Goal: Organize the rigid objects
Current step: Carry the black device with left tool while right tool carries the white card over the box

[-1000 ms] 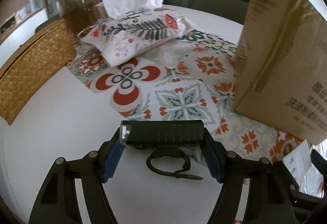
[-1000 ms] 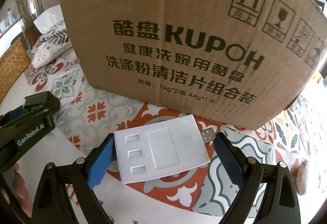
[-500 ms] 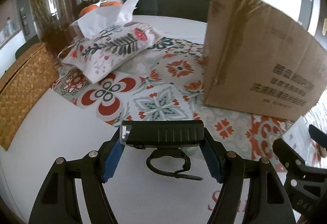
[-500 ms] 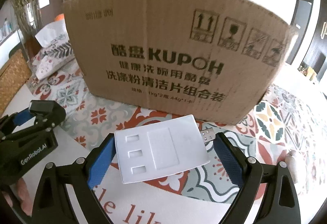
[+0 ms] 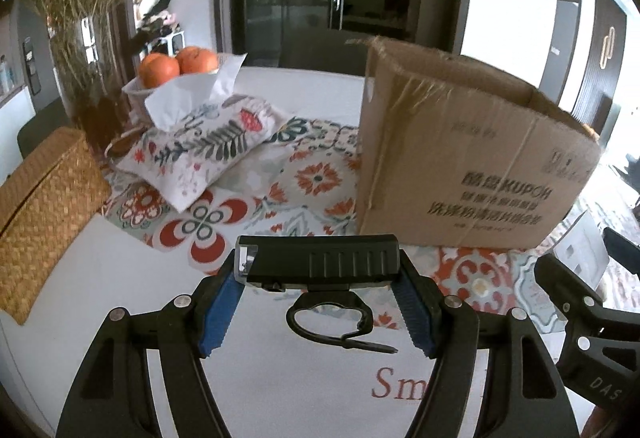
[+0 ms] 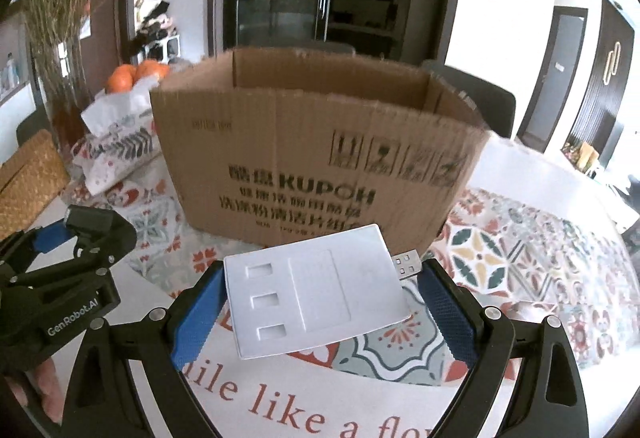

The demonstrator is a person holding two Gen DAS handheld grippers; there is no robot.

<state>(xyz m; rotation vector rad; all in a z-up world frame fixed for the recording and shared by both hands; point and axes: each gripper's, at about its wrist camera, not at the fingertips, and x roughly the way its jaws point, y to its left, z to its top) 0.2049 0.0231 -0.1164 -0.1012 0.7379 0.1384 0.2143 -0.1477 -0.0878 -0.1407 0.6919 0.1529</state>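
Observation:
My left gripper is shut on a black flashlight-like device with a hanging clip, held crosswise above the table. My right gripper is shut on a flat white USB hub with a metal plug at its right end. Both are raised in front of an open brown cardboard box printed KUPOH, which also shows in the left wrist view. The box's inside is partly visible from the right wrist view; its floor is hidden. The left gripper shows in the right wrist view.
A floral tissue pouch lies left of the box on a patterned tablecloth. A woven basket sits at the far left. A bowl of oranges and a vase of dried stems stand behind.
Both grippers have risen with their objects, so the box's top rim and open inside have come into view. The grips have not changed.

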